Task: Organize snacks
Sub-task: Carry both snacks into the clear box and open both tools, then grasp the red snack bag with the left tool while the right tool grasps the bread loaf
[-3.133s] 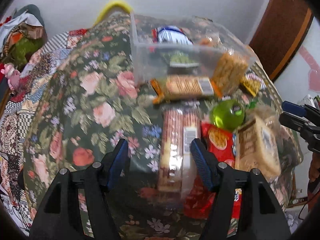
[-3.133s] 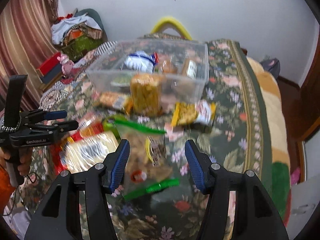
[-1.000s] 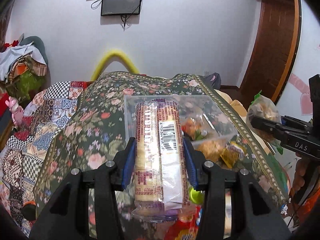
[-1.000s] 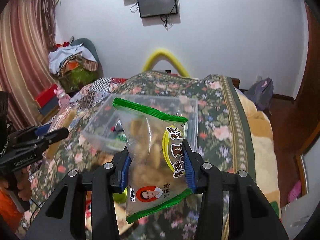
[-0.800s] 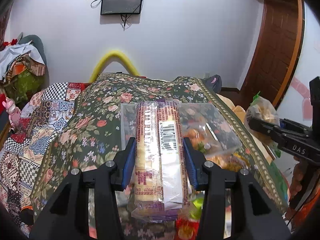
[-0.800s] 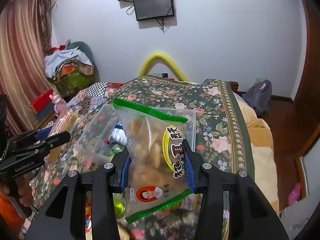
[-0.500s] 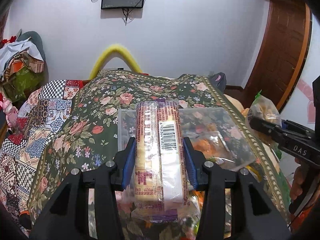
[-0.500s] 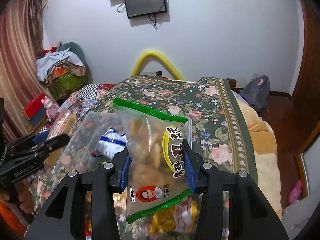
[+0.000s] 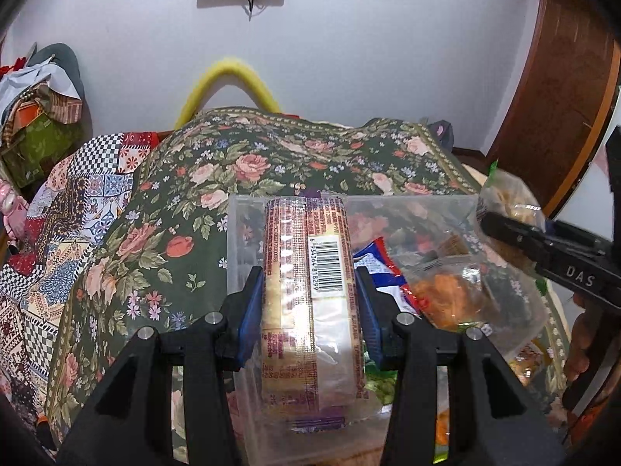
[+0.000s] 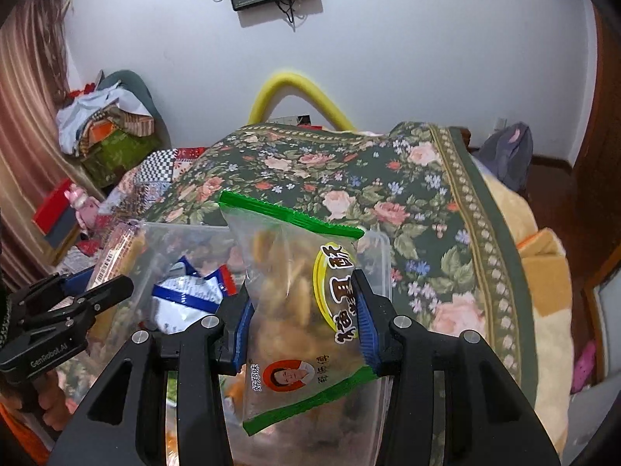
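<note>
My left gripper (image 9: 308,303) is shut on a long clear-wrapped biscuit pack (image 9: 306,272) with a barcode label, held over the left end of a clear plastic bin (image 9: 446,209). My right gripper (image 10: 302,310) is shut on a clear snack bag with green edges (image 10: 295,291), held over the right end of the same bin (image 10: 186,233). The bin holds a blue-and-white packet (image 10: 186,291) and orange snacks (image 9: 446,295). Each gripper shows at the edge of the other's view, the right one (image 9: 543,248) and the left one (image 10: 66,310).
The bin sits on a bed with a dark floral cover (image 9: 271,163). A patchwork quilt (image 9: 58,213) lies to the left. A yellow foam arch (image 10: 295,93) stands at the far end by the white wall. A wooden door (image 9: 574,77) is at right.
Both grippers closed on their snacks, lifted them off the bed and carried them forward; they now hang over the bin, which has come closer and lower in both views.
</note>
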### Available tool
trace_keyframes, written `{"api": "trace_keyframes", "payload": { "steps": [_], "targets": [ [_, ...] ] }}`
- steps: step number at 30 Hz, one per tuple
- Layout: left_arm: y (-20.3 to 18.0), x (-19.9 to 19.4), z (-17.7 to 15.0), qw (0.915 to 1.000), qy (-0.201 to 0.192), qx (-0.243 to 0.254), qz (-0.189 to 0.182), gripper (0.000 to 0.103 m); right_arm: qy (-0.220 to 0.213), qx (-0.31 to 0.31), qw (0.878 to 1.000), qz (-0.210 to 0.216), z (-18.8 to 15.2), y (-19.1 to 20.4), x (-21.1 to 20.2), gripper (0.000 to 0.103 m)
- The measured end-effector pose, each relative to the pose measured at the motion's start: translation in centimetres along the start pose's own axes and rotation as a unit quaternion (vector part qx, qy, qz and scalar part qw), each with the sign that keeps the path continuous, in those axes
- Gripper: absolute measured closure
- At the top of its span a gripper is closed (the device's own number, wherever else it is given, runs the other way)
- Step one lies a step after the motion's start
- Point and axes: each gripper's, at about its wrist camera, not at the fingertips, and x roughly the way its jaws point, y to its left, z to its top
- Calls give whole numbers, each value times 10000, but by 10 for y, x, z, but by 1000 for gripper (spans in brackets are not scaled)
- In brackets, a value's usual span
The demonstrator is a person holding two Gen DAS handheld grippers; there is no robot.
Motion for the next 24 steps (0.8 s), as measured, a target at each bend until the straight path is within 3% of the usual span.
{"api": "trace_keyframes", "payload": {
  "steps": [11,14,24],
  "targets": [
    [-8,5,-2,9998,32,145,159,57,102,-337,9993,-115,3,13,7,58],
    [-7,0,-2,9999,65,80,88,57,184,-249,9995,-108,3,11,8,48],
    [-10,-57,-11,9998,-139,103,-9,56,39,-279,9996,-69,-3,12,-34,48]
  ]
}}
